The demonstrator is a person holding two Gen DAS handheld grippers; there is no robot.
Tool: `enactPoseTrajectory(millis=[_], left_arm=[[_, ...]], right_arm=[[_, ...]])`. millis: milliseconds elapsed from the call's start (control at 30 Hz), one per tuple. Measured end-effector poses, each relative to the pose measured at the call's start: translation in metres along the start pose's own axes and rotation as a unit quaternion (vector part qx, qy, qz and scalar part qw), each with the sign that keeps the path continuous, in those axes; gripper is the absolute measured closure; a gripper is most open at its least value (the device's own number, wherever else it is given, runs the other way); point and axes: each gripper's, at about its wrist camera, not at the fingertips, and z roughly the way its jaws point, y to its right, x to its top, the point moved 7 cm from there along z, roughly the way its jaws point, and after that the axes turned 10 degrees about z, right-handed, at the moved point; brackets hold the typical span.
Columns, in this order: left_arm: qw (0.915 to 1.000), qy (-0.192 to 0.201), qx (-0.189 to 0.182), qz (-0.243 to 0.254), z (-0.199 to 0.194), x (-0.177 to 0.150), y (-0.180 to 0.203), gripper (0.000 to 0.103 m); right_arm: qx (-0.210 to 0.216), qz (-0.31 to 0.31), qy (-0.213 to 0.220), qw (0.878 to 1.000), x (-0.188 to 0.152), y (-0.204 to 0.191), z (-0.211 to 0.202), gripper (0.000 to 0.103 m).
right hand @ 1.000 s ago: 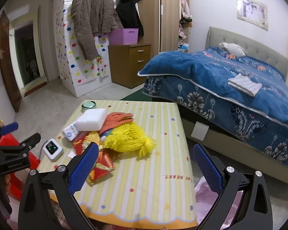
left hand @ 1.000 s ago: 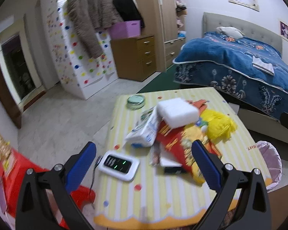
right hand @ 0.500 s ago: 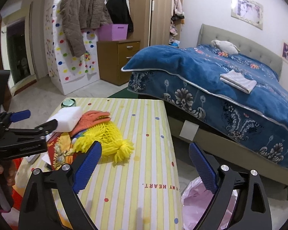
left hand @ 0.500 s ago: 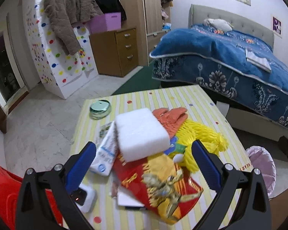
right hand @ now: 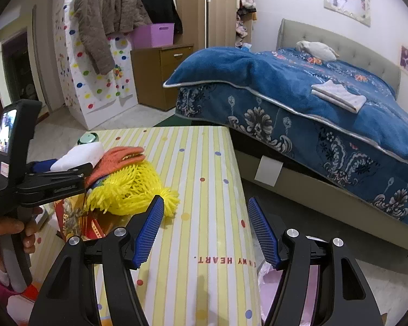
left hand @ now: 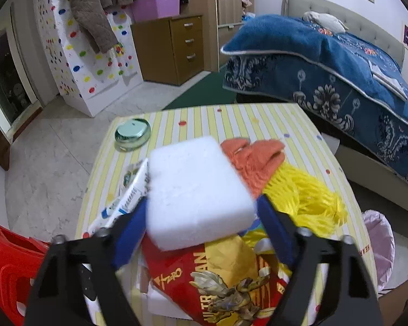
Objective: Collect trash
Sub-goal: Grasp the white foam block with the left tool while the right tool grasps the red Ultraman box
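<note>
From the left wrist camera, the left gripper (left hand: 201,217) sits low over a heap of rubbish on a table (left hand: 231,116) with a yellow striped cloth. Its jaws have just been closing, and a white foam block (left hand: 195,190) lies between the blue fingers (left hand: 129,233). Both pads stand right at the block's near corners; whether they press on it cannot be told. The block rests on top of the heap. Under its near edge lies a red and yellow snack bag (left hand: 225,279). At its left edge lies a white carton (left hand: 127,201). At its far right corner an orange glove (left hand: 255,160) lies, touching a yellow net (left hand: 304,198) beyond it to the right. A round green glass dish (left hand: 132,133) stands apart at the far left of the table. A bin with a pink bag (left hand: 380,241) stands on the floor to the right of the table.

From the right wrist camera, the right gripper (right hand: 205,231) hangs over the bare near right part of the table (right hand: 209,163). Its jaws have just been closing and stand partly open, with nothing between them. The yellow net (right hand: 130,187) lies just beyond the left finger (right hand: 149,228). At the left edge a hand (right hand: 5,233) grips the black handle of the left gripper (right hand: 68,171), whose fingers reach the white foam block (right hand: 79,156) beside the orange glove (right hand: 117,160). The pink bag (right hand: 269,290) shows below the table's near right edge.
</note>
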Motion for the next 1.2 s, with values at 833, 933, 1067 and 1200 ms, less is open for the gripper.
enactPoseTrajectory(millis=[833, 933, 1067, 1200], left_arm=[[0.9956, 0.086, 0.014, -0.034, -0.116, -0.102, -0.088, 0.039], [0.9959, 0.083, 0.012, -0.033, -0.114, -0.108, -0.089, 0.038], [0.9964, 0.078, 0.006, -0.034, -0.107, -0.113, -0.089, 0.038], [0.9965, 0.075, 0.005, -0.037, -0.104, -0.118, -0.093, 0.038]], right_arm=[[0.121, -0.101, -0.055, 0.986, -0.062, -0.122, -0.002, 0.030], [0.123, -0.121, -0.070, 0.983, -0.073, -0.134, 0.010, 0.023], [0.124, -0.150, -0.085, 0.977, -0.085, -0.148, 0.023, 0.015], [0.115, -0.180, -0.105, 0.971, -0.094, -0.161, 0.042, 0.014]])
